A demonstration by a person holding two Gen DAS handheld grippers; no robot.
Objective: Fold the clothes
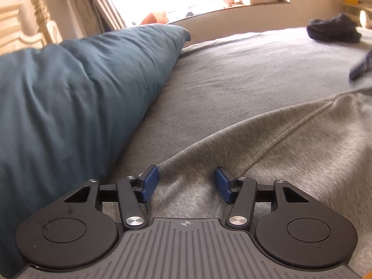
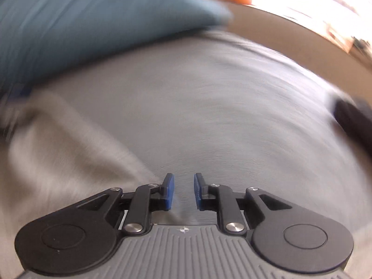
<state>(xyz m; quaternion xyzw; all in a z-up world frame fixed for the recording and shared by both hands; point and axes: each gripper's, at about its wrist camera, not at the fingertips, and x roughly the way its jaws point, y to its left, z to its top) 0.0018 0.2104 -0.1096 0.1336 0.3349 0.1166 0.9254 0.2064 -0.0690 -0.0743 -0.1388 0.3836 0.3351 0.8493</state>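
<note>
A light grey sweatshirt (image 1: 290, 151) lies spread on the grey bed sheet (image 1: 232, 69), one seam running across it. My left gripper (image 1: 186, 183) rests low over its near edge, open, the blue pads (image 1: 150, 183) standing wide apart with fabric lying between them and neither pad pressing on it. The right wrist view is smeared by motion. There my right gripper (image 2: 184, 190) hovers over bare sheet (image 2: 220, 116) with a narrow gap between its pads and nothing in it. The sweatshirt (image 2: 58, 162) lies to its left, apart from the fingers.
A big teal pillow (image 1: 69, 88) fills the left side of the bed and shows as a blue blur (image 2: 81, 28) in the right wrist view. A dark garment (image 1: 332, 31) lies crumpled far right. Beyond the bed are a bright window sill (image 1: 232, 7) and a cream headboard (image 1: 23, 23).
</note>
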